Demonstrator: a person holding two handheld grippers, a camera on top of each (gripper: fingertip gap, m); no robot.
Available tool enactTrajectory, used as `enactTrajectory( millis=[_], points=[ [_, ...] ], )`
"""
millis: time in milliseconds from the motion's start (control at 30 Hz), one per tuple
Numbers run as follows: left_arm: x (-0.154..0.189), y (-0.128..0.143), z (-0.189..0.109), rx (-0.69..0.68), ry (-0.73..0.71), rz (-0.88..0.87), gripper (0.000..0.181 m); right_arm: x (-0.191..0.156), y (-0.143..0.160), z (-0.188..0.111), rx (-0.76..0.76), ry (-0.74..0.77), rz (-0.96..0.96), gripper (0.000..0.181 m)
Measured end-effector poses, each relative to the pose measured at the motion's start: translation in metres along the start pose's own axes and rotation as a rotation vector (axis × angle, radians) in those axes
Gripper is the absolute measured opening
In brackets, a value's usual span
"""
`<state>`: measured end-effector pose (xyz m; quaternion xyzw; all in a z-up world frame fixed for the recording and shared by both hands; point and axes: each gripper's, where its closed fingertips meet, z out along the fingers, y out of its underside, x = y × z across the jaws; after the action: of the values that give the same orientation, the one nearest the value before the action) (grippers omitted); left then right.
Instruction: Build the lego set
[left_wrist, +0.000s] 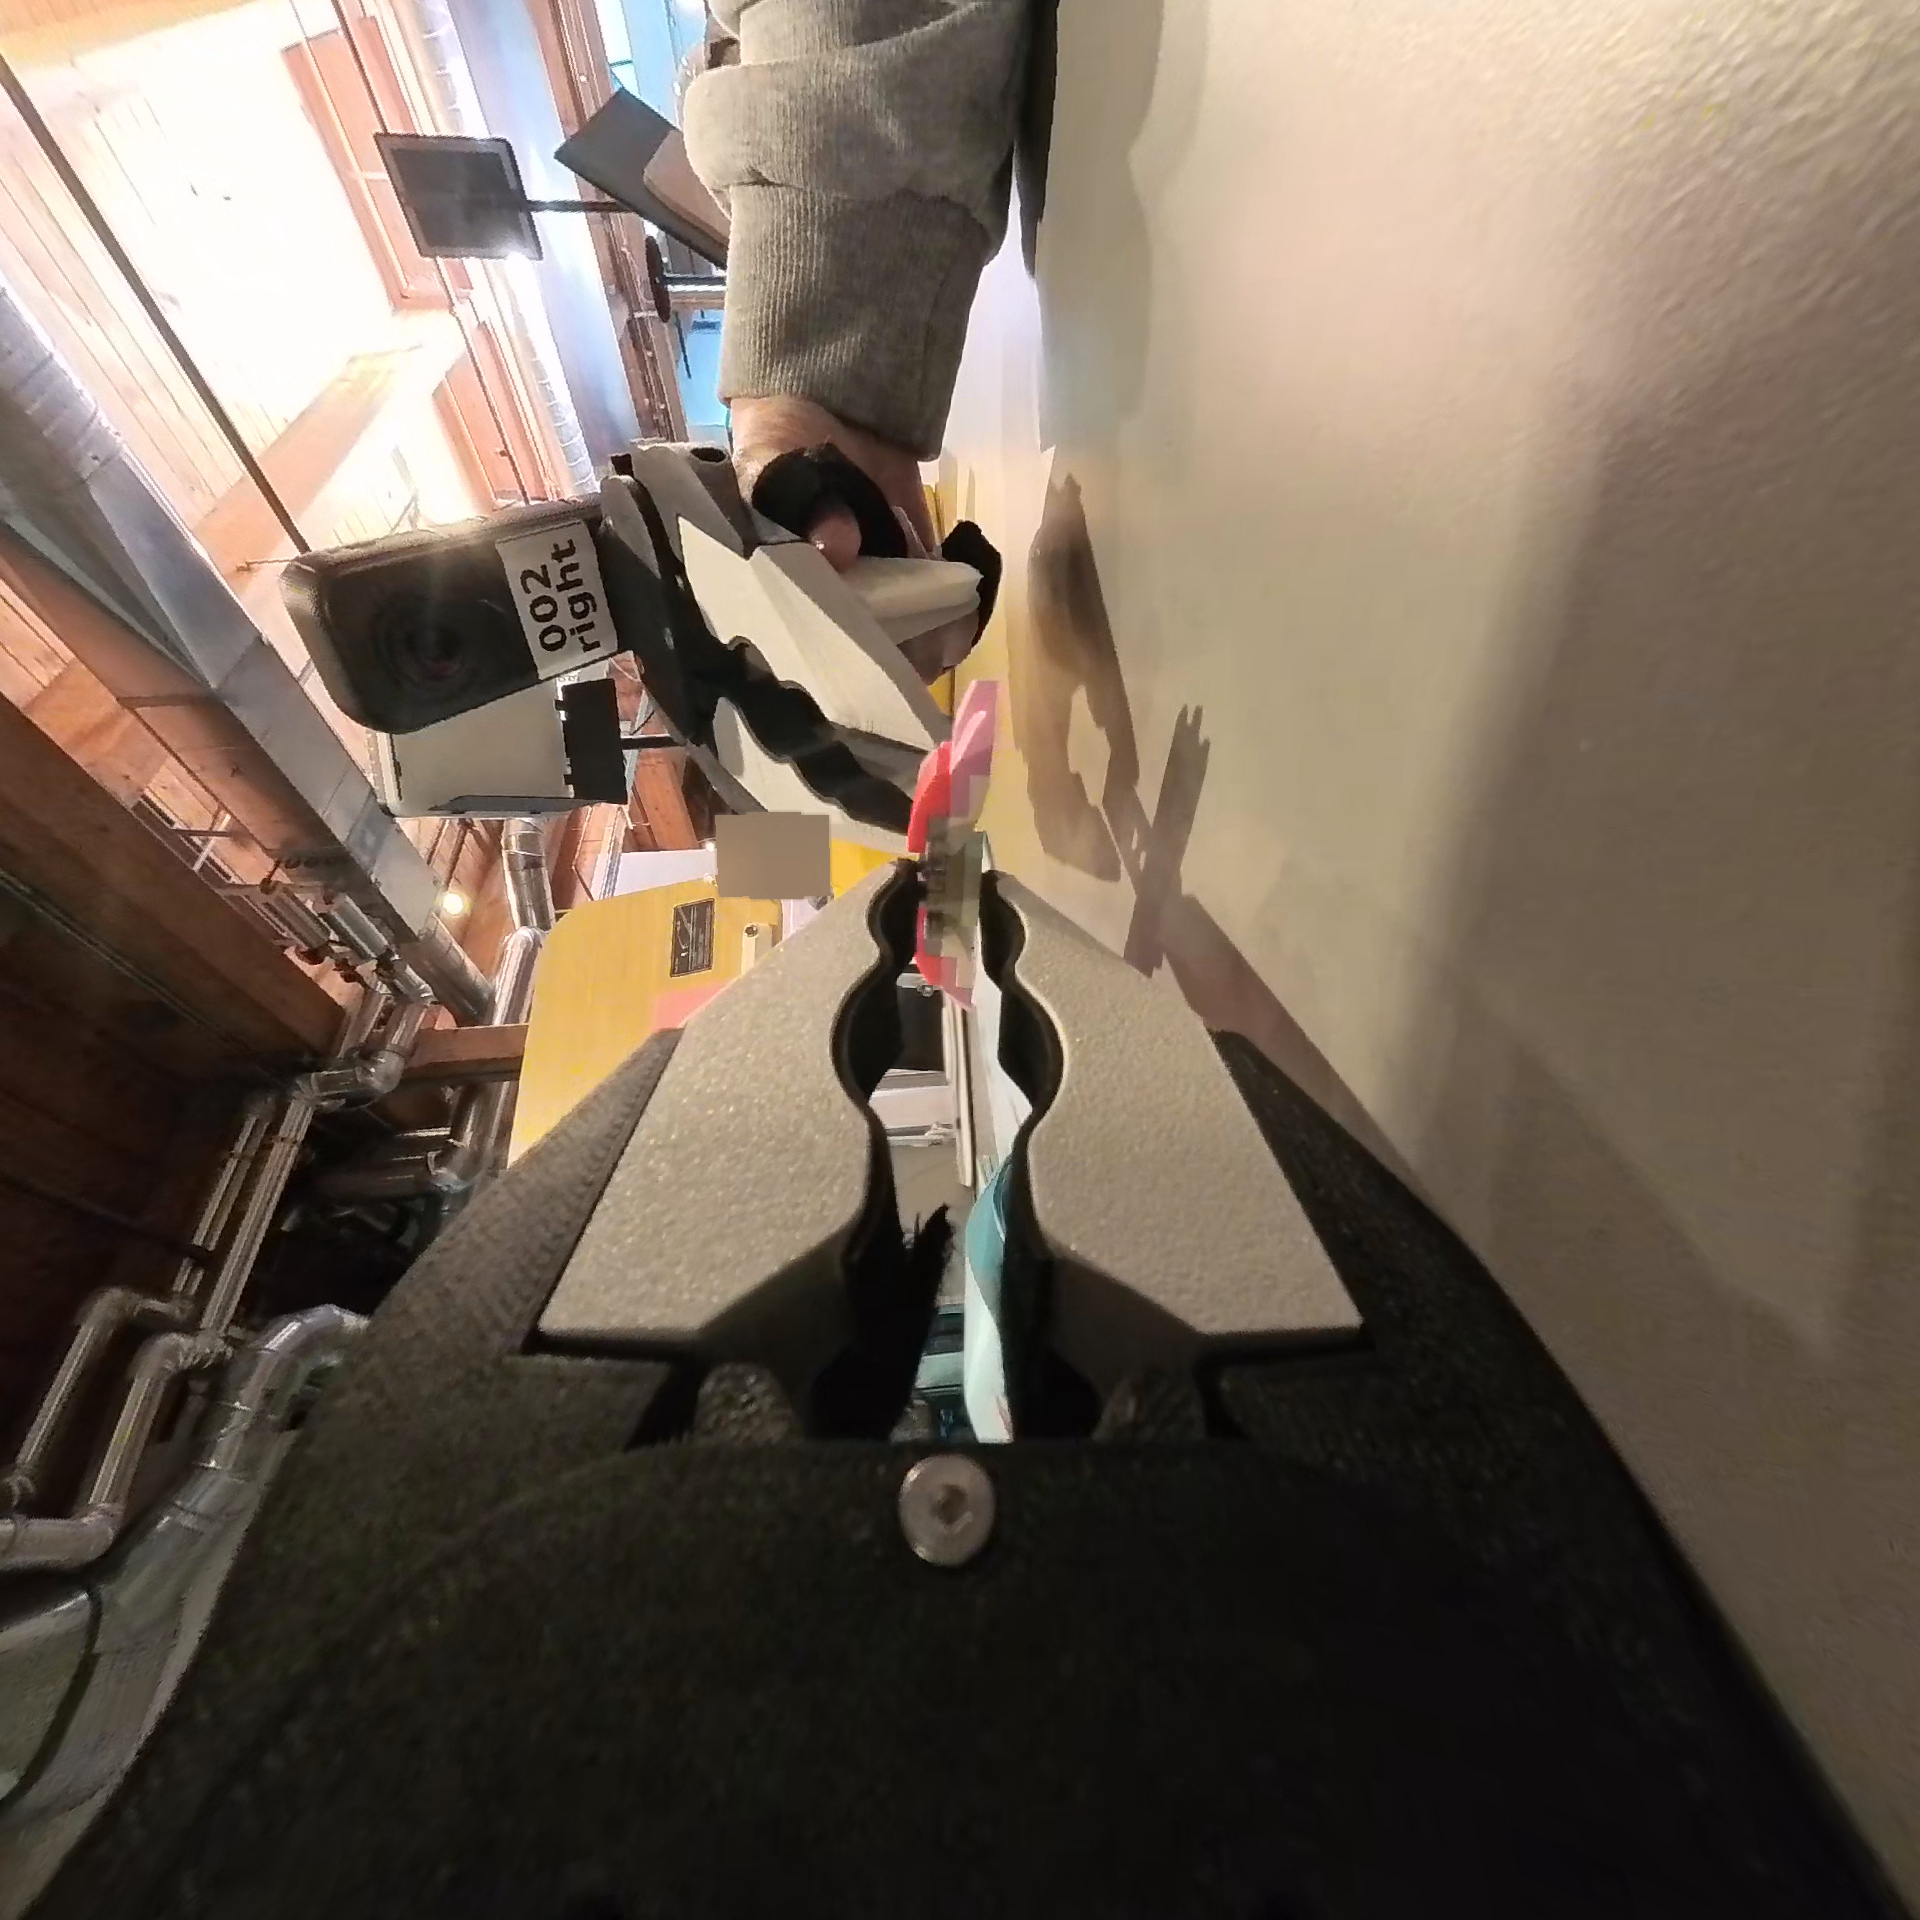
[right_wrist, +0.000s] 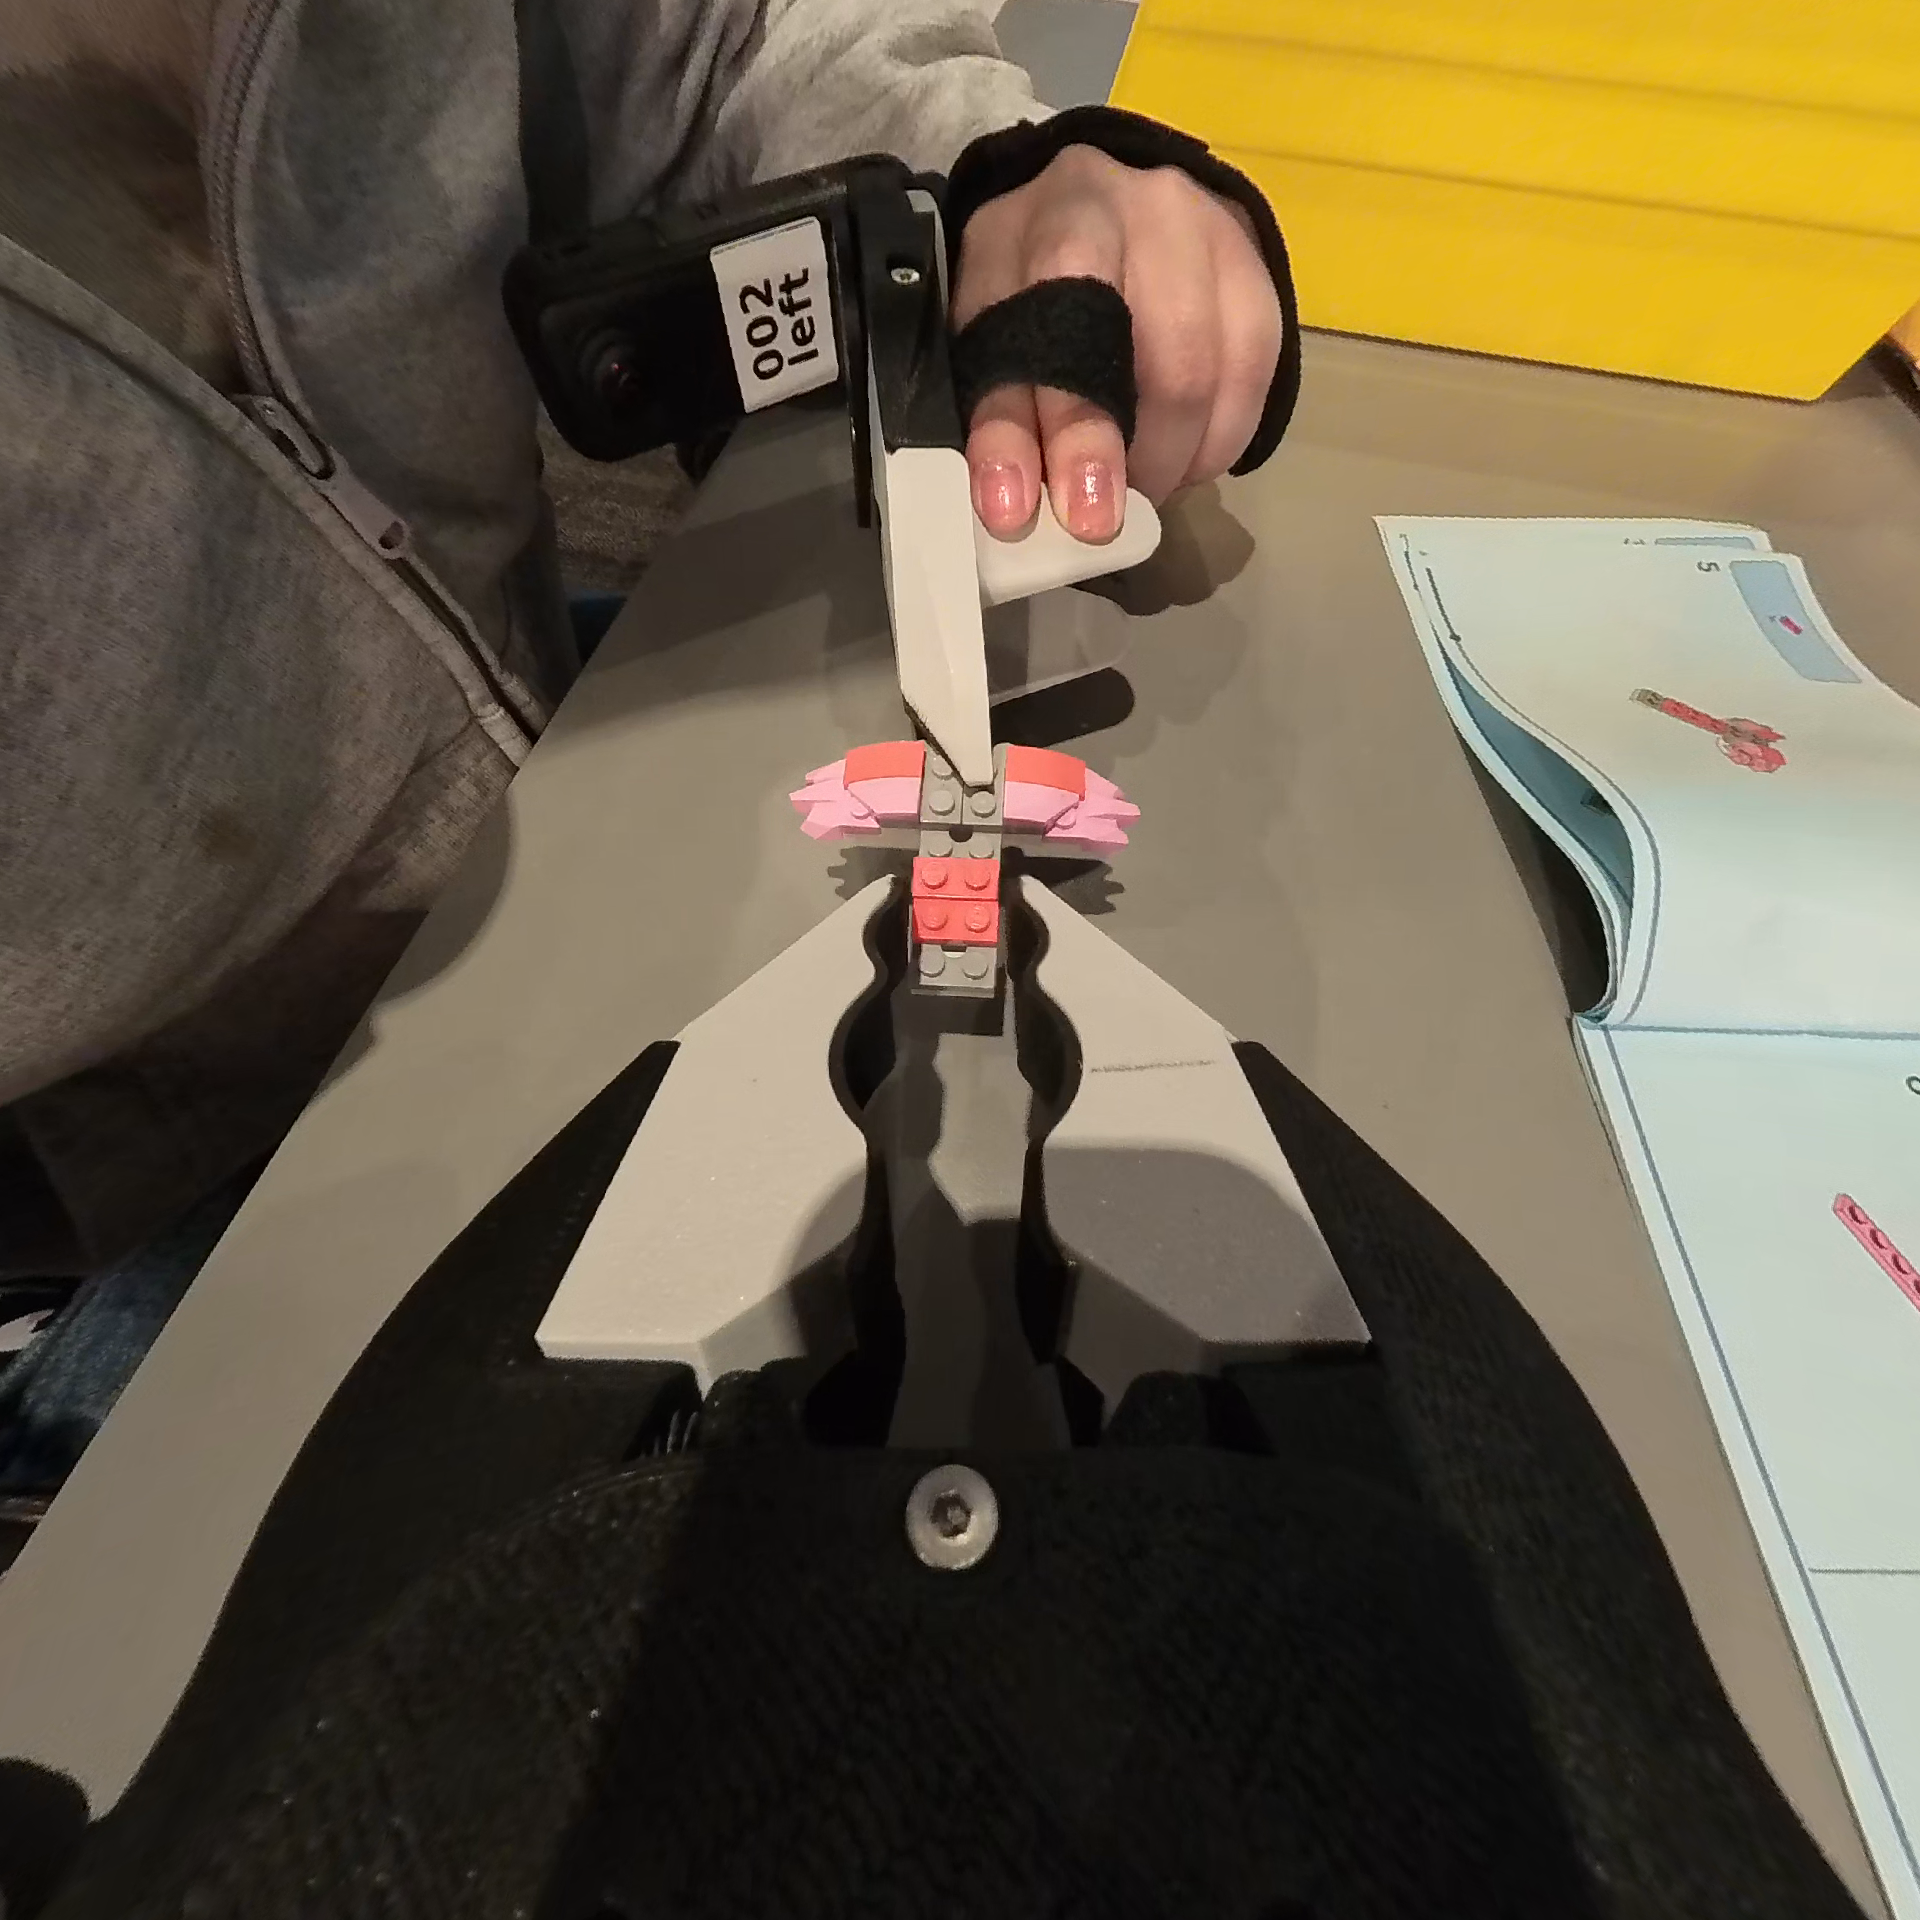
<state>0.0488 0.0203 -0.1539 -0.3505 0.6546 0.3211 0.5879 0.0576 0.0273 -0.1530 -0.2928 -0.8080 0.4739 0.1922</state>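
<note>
The lego model (right_wrist: 958, 831) is a grey plate with two red bricks (right_wrist: 956, 899) on its near end. Pink and red petal pieces (right_wrist: 842, 805) fan out to both sides at its far end. My right gripper (right_wrist: 957, 894) is shut on the near end, around the red bricks, and holds the model just above the table. My left gripper (right_wrist: 961, 769) comes down from above and grips the grey plate between the petals. In the left wrist view, my left gripper (left_wrist: 948, 878) is shut on the plate's edge (left_wrist: 954, 904), and the right gripper (left_wrist: 920, 779) meets it from the other side.
An open light-blue instruction booklet (right_wrist: 1714, 935) lies on the grey table (right_wrist: 520, 987) at the right. A yellow box (right_wrist: 1507, 187) stands at the back right. The person's grey hoodie (right_wrist: 260, 520) fills the left side. The tips of both grippers are at nearly the same place.
</note>
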Motion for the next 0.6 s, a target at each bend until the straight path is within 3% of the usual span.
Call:
enactTrajectory(
  millis=[200,333,467,600],
  points=[
    [-0.001,0.003,0.001,-0.02,-0.005,0.0,0.01,0.004,-0.004,-0.001,0.02,0.029,-0.008,0.025],
    [-0.01,0.025,0.004,-0.148,-0.072,0.041,0.011,0.025,-0.021,-0.007,0.108,0.191,-0.086,0.04],
    [-0.015,0.045,0.004,-0.246,-0.089,0.0,0.011,0.045,-0.031,-0.01,0.086,0.472,-0.346,0.044],
    [-0.012,0.061,0.005,-0.327,-0.068,-0.024,0.011,0.05,-0.028,-0.007,-0.061,0.63,-0.597,0.045]
  ],
)
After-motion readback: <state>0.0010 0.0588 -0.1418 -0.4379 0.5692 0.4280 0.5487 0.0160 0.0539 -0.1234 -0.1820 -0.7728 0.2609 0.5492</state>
